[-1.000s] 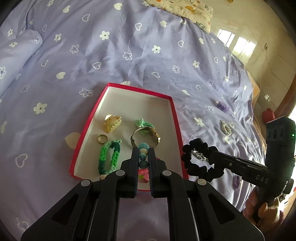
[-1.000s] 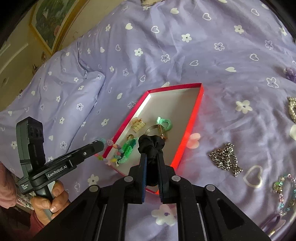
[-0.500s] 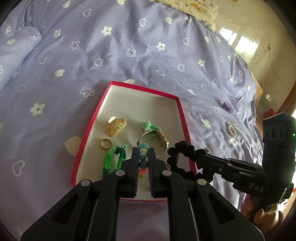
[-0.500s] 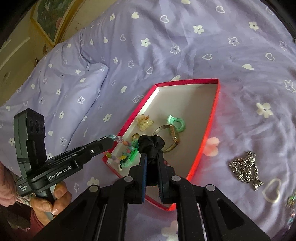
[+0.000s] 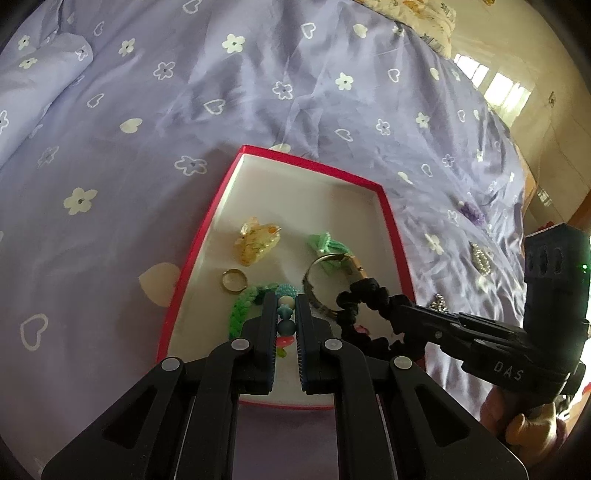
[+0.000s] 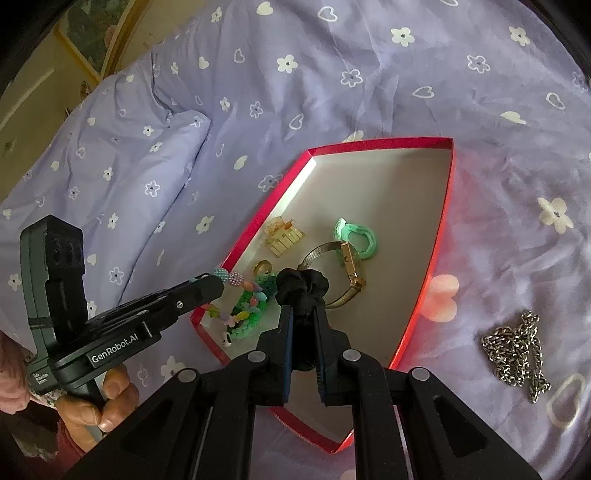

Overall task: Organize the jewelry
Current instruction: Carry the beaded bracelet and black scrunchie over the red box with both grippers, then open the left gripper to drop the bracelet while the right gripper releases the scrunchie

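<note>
A red-rimmed box point(image 5: 391, 218) point(image 6: 441, 229) with a white floor lies on the purple bedspread. In it lie a yellow hair claw point(image 5: 256, 240) point(image 6: 282, 236), a gold ring point(image 5: 233, 279), a green braided band point(image 5: 242, 314), a mint hair tie point(image 6: 356, 236) and a gold watch point(image 5: 325, 284) point(image 6: 349, 266). My left gripper point(image 5: 285, 308) is shut on a colourful bead bracelet point(image 5: 285, 314) point(image 6: 243, 299) over the box's near left part. My right gripper point(image 6: 303, 317) is shut on a black scrunchie point(image 6: 304, 286) point(image 5: 364, 306) above the box near the watch.
On the bedspread right of the box lie a silver chain point(image 6: 517, 350), a small rhinestone piece point(image 5: 480, 256) and a purple item point(image 5: 471, 212). A pillow point(image 6: 110, 177) lies at the left. A patterned pillow point(image 5: 417, 14) sits at the bed's far edge.
Both grippers have moved forward over the box. The right gripper carried the scrunchie from outside the right rim to above the box floor by the watch. Both stay shut.
</note>
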Action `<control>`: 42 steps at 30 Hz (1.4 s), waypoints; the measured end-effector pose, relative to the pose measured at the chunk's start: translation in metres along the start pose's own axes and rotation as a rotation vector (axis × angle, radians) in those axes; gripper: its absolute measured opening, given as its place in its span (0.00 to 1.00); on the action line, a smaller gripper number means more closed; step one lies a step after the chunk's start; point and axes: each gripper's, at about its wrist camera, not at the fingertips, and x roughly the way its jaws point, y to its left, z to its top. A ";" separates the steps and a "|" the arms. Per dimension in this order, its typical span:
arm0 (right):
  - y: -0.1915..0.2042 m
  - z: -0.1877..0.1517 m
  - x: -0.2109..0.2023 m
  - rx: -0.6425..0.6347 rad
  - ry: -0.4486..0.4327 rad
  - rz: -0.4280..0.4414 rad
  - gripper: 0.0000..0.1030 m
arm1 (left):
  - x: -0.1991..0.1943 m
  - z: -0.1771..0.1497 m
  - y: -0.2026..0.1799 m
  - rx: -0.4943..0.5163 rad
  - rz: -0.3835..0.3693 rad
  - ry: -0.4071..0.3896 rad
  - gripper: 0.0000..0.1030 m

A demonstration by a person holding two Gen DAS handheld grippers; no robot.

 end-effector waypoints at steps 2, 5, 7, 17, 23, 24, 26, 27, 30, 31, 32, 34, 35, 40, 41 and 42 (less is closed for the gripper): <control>-0.002 0.000 0.004 -0.006 0.005 -0.016 0.09 | 0.003 0.000 0.004 -0.005 0.009 0.005 0.07; -0.004 -0.001 0.008 -0.013 0.012 -0.040 0.09 | 0.008 -0.001 0.010 -0.010 0.036 0.014 0.08; -0.006 -0.001 0.010 -0.017 0.019 -0.056 0.09 | 0.012 -0.002 0.014 -0.013 0.056 0.023 0.07; -0.010 0.000 0.022 -0.037 0.049 -0.109 0.14 | 0.029 -0.008 0.027 -0.031 0.115 0.067 0.08; -0.013 -0.001 0.022 -0.026 0.054 -0.100 0.16 | 0.033 -0.010 0.030 -0.034 0.129 0.083 0.08; -0.013 -0.001 0.022 -0.024 0.054 -0.097 0.16 | 0.033 -0.011 0.030 -0.034 0.129 0.084 0.08; -0.013 -0.001 0.021 -0.017 0.053 -0.090 0.20 | 0.034 -0.011 0.029 -0.036 0.130 0.087 0.08; -0.013 -0.001 0.020 -0.017 0.050 -0.090 0.23 | 0.033 -0.011 0.030 -0.039 0.129 0.089 0.10; -0.012 -0.001 0.018 -0.016 0.046 -0.081 0.30 | 0.033 -0.010 0.029 -0.044 0.134 0.089 0.21; -0.011 -0.001 0.017 -0.018 0.042 -0.080 0.32 | 0.032 -0.010 0.029 -0.045 0.137 0.086 0.27; -0.010 -0.001 0.016 -0.021 0.039 -0.082 0.32 | 0.031 -0.010 0.029 -0.045 0.138 0.082 0.29; -0.009 -0.001 0.013 -0.022 0.034 -0.079 0.32 | 0.030 -0.009 0.029 -0.046 0.134 0.081 0.29; -0.008 -0.001 0.011 -0.022 0.030 -0.076 0.32 | 0.029 -0.009 0.029 -0.048 0.132 0.082 0.32; -0.003 -0.001 -0.001 -0.022 0.007 -0.072 0.35 | 0.022 -0.010 0.024 -0.043 0.130 0.073 0.39; -0.003 -0.001 -0.004 -0.022 0.002 -0.070 0.37 | 0.020 -0.010 0.022 -0.041 0.130 0.070 0.42; -0.002 -0.001 -0.007 -0.022 -0.004 -0.069 0.38 | 0.017 -0.010 0.020 -0.037 0.132 0.065 0.43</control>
